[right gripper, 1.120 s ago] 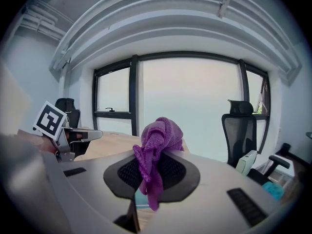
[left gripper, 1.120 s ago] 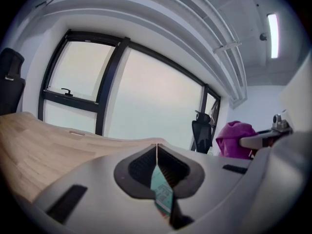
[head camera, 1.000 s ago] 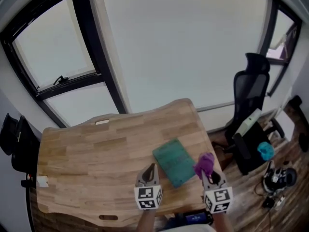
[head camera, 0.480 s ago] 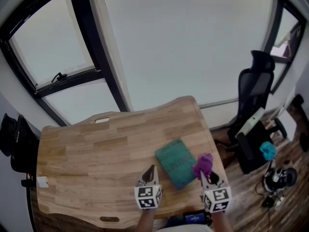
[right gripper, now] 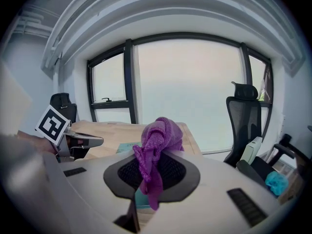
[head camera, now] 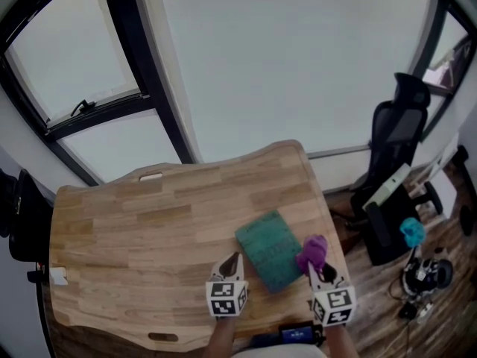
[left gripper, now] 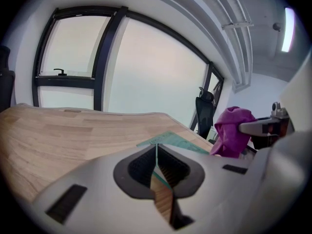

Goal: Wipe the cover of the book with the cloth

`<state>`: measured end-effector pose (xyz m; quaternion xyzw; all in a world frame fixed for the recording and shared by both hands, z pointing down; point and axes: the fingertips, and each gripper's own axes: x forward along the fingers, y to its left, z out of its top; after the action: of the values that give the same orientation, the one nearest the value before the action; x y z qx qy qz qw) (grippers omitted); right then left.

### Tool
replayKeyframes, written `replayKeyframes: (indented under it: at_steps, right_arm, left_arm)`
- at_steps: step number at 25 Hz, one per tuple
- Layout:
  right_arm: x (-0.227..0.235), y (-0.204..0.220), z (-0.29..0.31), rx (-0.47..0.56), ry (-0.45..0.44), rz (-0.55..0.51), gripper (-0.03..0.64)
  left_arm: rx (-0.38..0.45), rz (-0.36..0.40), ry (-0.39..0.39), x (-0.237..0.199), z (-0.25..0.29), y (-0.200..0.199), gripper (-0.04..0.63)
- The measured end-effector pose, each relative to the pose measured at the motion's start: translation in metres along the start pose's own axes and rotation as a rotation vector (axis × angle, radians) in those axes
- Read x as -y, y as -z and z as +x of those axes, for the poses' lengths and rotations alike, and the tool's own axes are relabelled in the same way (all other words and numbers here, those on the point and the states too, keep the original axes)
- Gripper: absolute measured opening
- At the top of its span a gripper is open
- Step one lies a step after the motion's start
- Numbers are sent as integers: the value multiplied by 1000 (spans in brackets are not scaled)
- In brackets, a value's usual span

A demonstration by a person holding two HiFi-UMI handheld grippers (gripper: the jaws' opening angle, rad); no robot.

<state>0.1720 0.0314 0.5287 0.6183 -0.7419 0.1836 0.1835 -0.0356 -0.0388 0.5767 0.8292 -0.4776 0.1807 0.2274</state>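
Where it lies flat, book (head camera: 270,249) teal — cloth (head camera: 313,253) purple, bunched.

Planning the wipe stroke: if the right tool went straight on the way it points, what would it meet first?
Probably the teal book: the right tool, shut on the purple cloth, aims down at its right edge. Depth is unclear; it could touch the table just beside.

The teal book (head camera: 270,249) is lying flat on the tabletop (head camera: 149,222), near its right near corner, turned at an angle. The purple cloth (head camera: 314,250) is hanging bunched in the right tongs (head camera: 319,267), just right of the book.
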Motion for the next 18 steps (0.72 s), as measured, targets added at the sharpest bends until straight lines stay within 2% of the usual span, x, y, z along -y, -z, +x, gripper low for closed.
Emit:
replayKeyframes:
  at_steps: [5, 8, 18]
  right_arm:
    - [6, 15, 10, -29, -4, 15, 46]
    - [4, 21, 13, -59, -19, 20, 46]
    - [-1, 40, 28, -111, -89, 34, 46]
  left_arm:
    - [-28, -47, 49, 0, 11, 8, -7]
    - [-55, -76, 77, 3, 19, 15, 43]
    - [-140, -139, 150, 12, 37, 35, 110]
